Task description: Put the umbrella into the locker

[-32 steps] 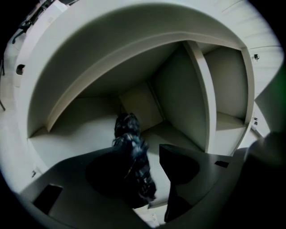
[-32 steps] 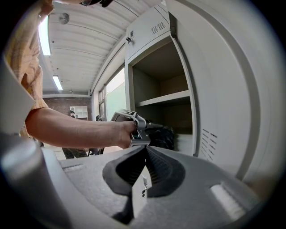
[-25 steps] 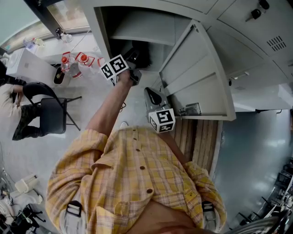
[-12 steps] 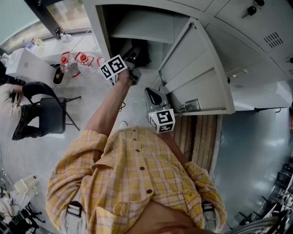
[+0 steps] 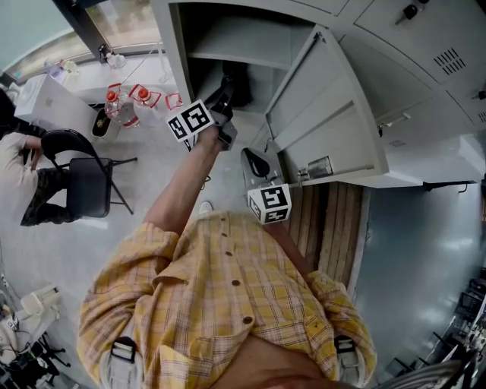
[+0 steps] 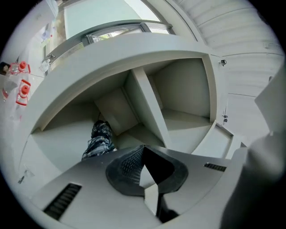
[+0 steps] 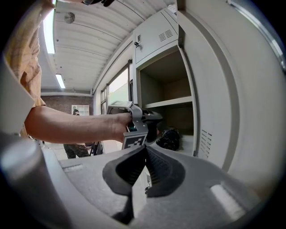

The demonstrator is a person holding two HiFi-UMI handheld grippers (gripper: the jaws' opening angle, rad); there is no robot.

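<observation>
We hold the left gripper (image 5: 225,93) level at the mouth of the tall grey metal locker (image 5: 175,53), its jaws pressed together with nothing between them. The folded dark plaid umbrella (image 6: 99,140) lies on the floor of the open compartment, toward the back and below the flat grey shelf (image 7: 167,102), apart from both grippers. Our right gripper (image 7: 145,150) hangs nearer our body, tilted slightly down, its jaws likewise closed and empty. It sits beside the open grey locker door (image 5: 334,121), which swings out to our right.

More closed grey lockers run on past the door. Below us spreads a pale, smooth floor (image 5: 152,171), and a strip of brown wooden slats (image 5: 330,228) lies under the door's lower edge. To our left stands a black folding chair (image 5: 85,186), with a seated person (image 5: 23,171) just beside it. Clear plastic bottles with red caps (image 5: 121,102) stand near the locker's left side, in front of a long window (image 5: 129,19). Overhead we see a ribbed white ceiling (image 7: 89,27) with bright strip lights (image 7: 60,80).
</observation>
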